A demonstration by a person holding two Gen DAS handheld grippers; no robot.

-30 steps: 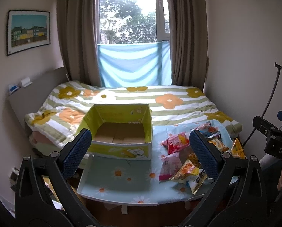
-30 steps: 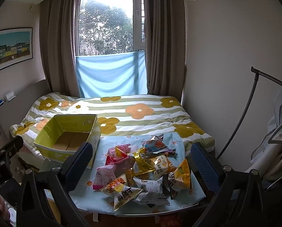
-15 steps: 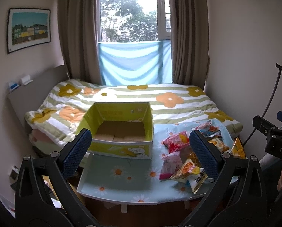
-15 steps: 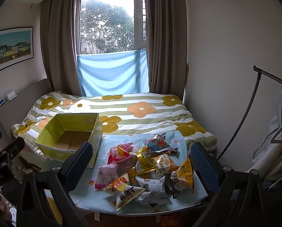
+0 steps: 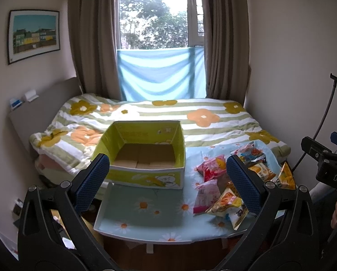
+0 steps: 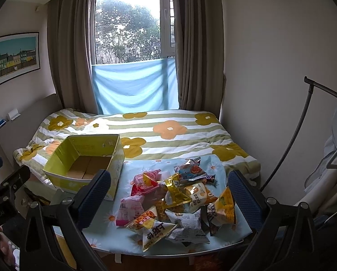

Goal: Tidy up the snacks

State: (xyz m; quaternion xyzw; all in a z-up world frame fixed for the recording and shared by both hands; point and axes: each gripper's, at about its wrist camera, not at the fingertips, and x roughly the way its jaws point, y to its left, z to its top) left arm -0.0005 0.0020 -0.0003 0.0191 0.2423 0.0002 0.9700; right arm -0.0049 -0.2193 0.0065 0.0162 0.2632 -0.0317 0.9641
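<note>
An empty yellow-green cardboard box (image 5: 143, 153) (image 6: 87, 158) stands open-topped on the left of a small table with a daisy-print cloth (image 5: 145, 212) (image 6: 242, 225). A heap of several snack packets (image 6: 177, 201) (image 5: 233, 180) lies on the table's right half, among them pink, yellow and white bags. My left gripper (image 5: 167, 183) hovers open in front of the box and table, nothing between its blue pads. Before the snack heap, my right gripper (image 6: 168, 201) is held wide open and apart from the packets.
A bed with a striped, flowered quilt (image 5: 191, 117) fills the room behind the table, under a curtained window (image 5: 157, 22). A dark metal rack (image 6: 303, 122) with clothes stands at the right wall. The other gripper's body shows at each frame's side edge.
Both grippers have drifted slightly, so box and snacks sit a little lower and nearer in view. Jaws stay open; nothing on the table has moved.
</note>
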